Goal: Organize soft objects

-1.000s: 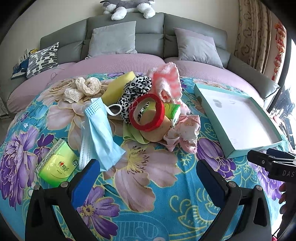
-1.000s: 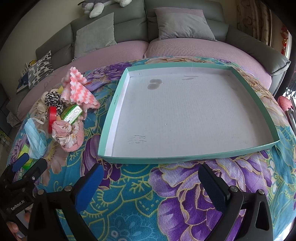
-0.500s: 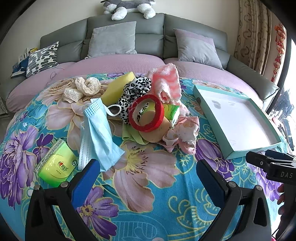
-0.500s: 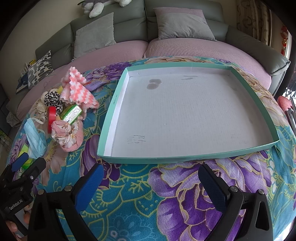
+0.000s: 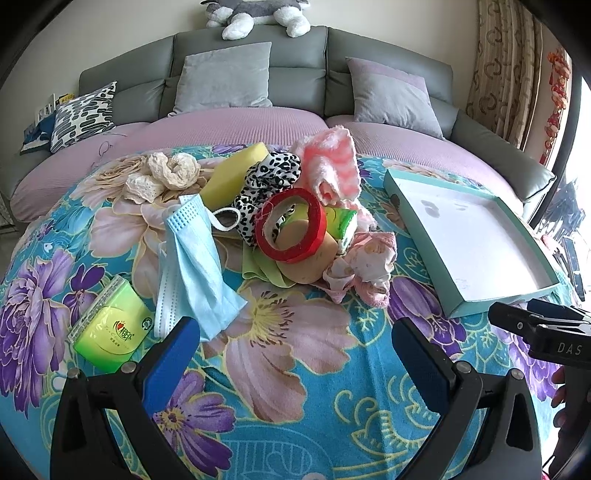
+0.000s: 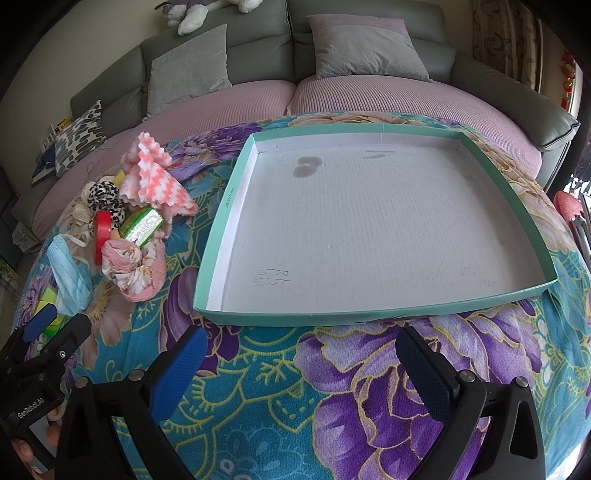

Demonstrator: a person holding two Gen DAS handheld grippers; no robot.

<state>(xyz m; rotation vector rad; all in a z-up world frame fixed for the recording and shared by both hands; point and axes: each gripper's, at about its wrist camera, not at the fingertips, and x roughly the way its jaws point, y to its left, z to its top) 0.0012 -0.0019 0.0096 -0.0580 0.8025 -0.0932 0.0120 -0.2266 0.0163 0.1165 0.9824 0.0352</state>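
Note:
A heap of soft things lies on the flowered blanket [image 5: 295, 354]: a blue face mask [image 5: 192, 258], a red tape ring [image 5: 291, 229], a leopard scrunchie [image 5: 266, 181], a pink-and-white cloth [image 5: 332, 162], a yellow sponge [image 5: 232, 173], a pink floral cloth [image 5: 365, 266] and cream lace scrunchies [image 5: 173, 170]. A green tissue pack [image 5: 110, 328] lies at the left. The empty teal tray [image 6: 369, 225] lies to the right. My left gripper [image 5: 295, 350] is open, short of the heap. My right gripper [image 6: 301, 362] is open, in front of the tray.
A grey sofa with a mauve seat [image 5: 229, 122] and cushions [image 5: 221, 77] stands behind the blanket. A plush toy [image 5: 255, 14] lies on its back. A curtain [image 5: 513, 74] hangs at the right. The blanket's edges drop off at the left and right.
The left view has edged slightly toward the heap, and the tray sits a little further left in it. Both grippers stay open and empty.

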